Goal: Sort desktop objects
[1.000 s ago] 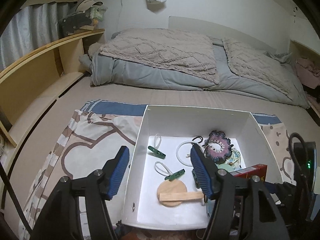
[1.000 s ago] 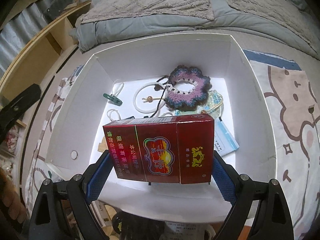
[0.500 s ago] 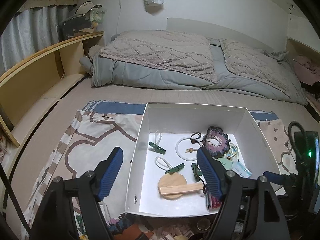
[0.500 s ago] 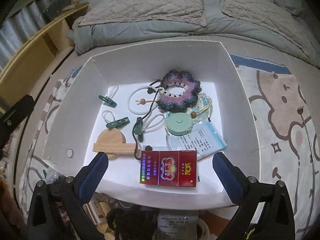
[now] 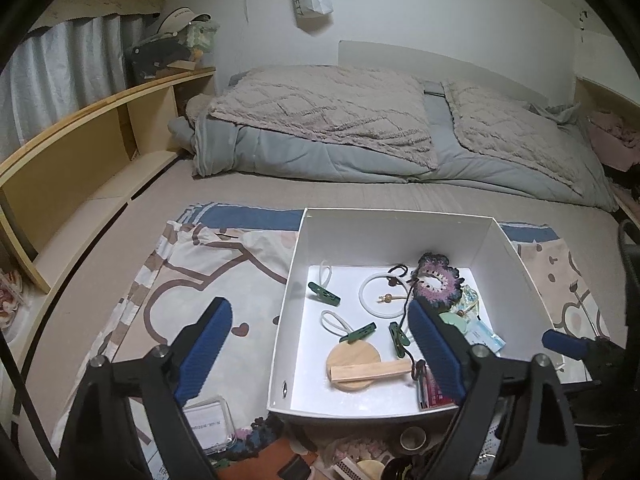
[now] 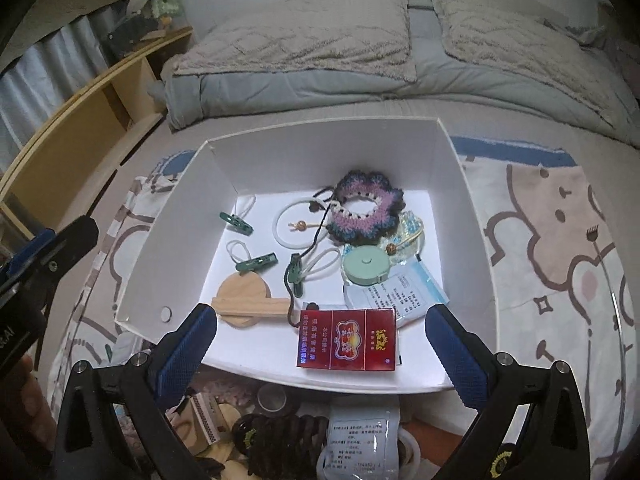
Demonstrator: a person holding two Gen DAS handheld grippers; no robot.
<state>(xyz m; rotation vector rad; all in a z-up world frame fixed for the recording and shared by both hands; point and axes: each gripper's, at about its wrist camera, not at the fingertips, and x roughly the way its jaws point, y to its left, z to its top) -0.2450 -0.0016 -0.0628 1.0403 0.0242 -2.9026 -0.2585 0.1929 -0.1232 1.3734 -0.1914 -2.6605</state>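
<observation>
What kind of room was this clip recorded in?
A bedroom, most likely: a mattress with a grey duvet and knitted blanket, a wooden shelf alongside, and a sorting box on a cartoon-print sheet.

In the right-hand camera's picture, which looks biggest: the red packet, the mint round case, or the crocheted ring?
1. red packet, though it lies nearest the camera, which flatters it.
2. crocheted ring.
3. mint round case.
</observation>
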